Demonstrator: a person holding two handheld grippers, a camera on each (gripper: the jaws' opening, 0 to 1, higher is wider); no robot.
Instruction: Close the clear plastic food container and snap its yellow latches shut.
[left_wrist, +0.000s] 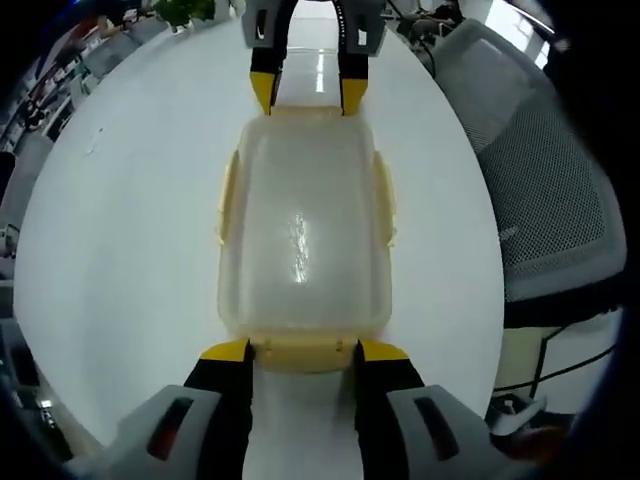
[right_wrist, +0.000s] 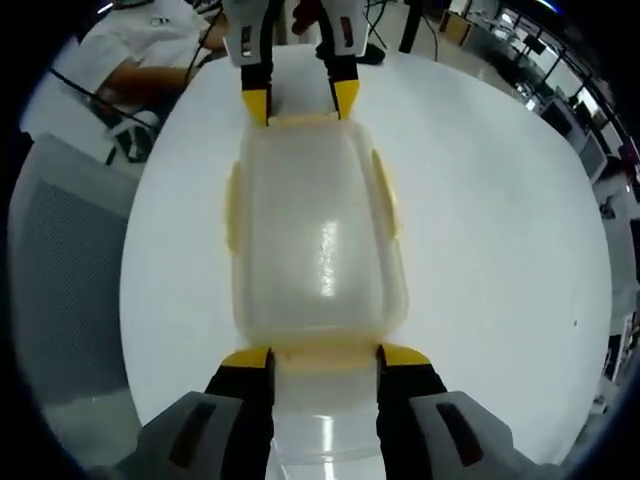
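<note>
Clear food container (left_wrist: 305, 235) sitting on round white table (left_wrist: 120, 250), lid on top, roughly mid-table. Yellow latches (left_wrist: 228, 200) on long sides, flared out a little from the walls; whether snapped down, cannot tell. Short-end latch (left_wrist: 303, 350) at near end in left gripper view, lying between the jaws.

Left gripper (left_wrist: 304, 352) at one short end of container, jaws spread about as wide as that end latch, yellow tips touching or just beside the container's corners; not clamped on anything. Right gripper (left_wrist: 308, 92) across at far end in this view, tips straddling the far latch the same way.

In right gripper view, same layout mirrored: right gripper (right_wrist: 324, 357) at near short end of container (right_wrist: 318, 235), jaws moderately apart, tips at the corners, near latch (right_wrist: 322, 360) between them. Left gripper (right_wrist: 297, 102) at far end, jaws apart. Side latches (right_wrist: 232, 210) sticking out slightly.

Grey mesh office chair (left_wrist: 545, 190) just beside table edge. Person in white sleeve (right_wrist: 120, 55) seated past the table. Desks and clutter blurred in background.
</note>
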